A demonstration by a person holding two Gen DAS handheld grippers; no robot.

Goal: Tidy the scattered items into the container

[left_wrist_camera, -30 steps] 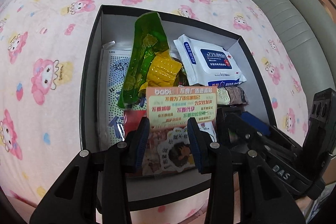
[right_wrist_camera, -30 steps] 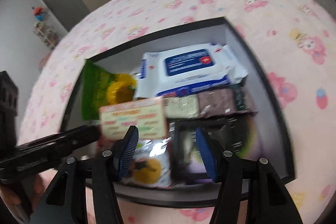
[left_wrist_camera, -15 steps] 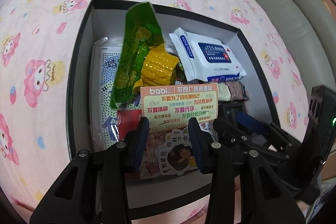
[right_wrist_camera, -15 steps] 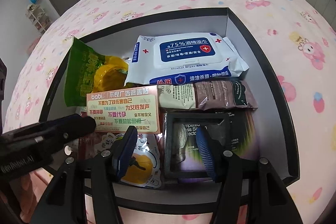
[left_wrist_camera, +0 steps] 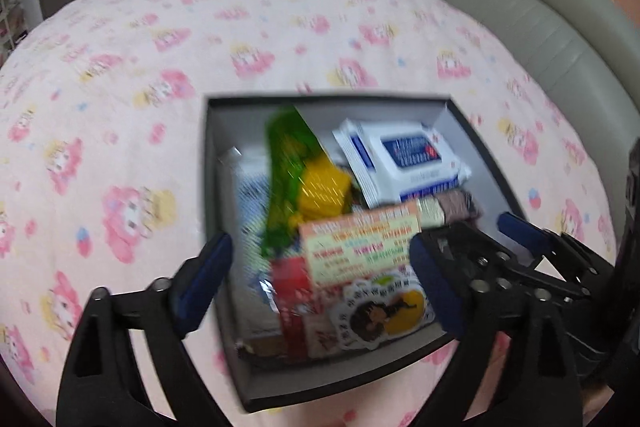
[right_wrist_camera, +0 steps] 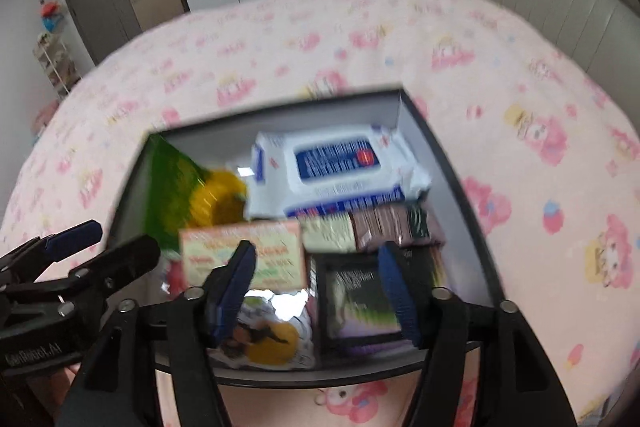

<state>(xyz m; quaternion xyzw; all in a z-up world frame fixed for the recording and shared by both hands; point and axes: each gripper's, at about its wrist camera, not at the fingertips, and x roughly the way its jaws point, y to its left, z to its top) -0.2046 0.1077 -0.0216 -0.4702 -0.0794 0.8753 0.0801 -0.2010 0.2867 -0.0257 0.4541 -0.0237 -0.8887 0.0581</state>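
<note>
- the left gripper (left_wrist_camera: pixel 320 287) hangs over the near part of the black-rimmed, grey-walled cardboard box (left_wrist_camera: pixel 212 163), jaws spread wide and gripping nothing.
- between its jaws lies the peach card with coloured printed lines (left_wrist_camera: pixel 360 243), flat on the pile inside the box, touching neither finger.
- just ahead of those jaws sit a green snack packet (left_wrist_camera: pixel 288 155) and a crumpled yellow wrapper (left_wrist_camera: pixel 324 191); ahead and to the right is a white wipes pack with a blue label (left_wrist_camera: pixel 404 155).
- the right gripper (right_wrist_camera: pixel 316 291) also stands open and empty, above the near edge of the box (right_wrist_camera: pixel 452 179).
- between its jaws and slightly right is a black rectangular packet (right_wrist_camera: pixel 356 295); its left finger overlaps the peach card (right_wrist_camera: pixel 276 247).
- a brown sachet (right_wrist_camera: pixel 384 227) lies just ahead of the right jaw.
- the box rests on a pink cartoon-print bedspread (right_wrist_camera: pixel 520 107); both views are motion-blurred.
</note>
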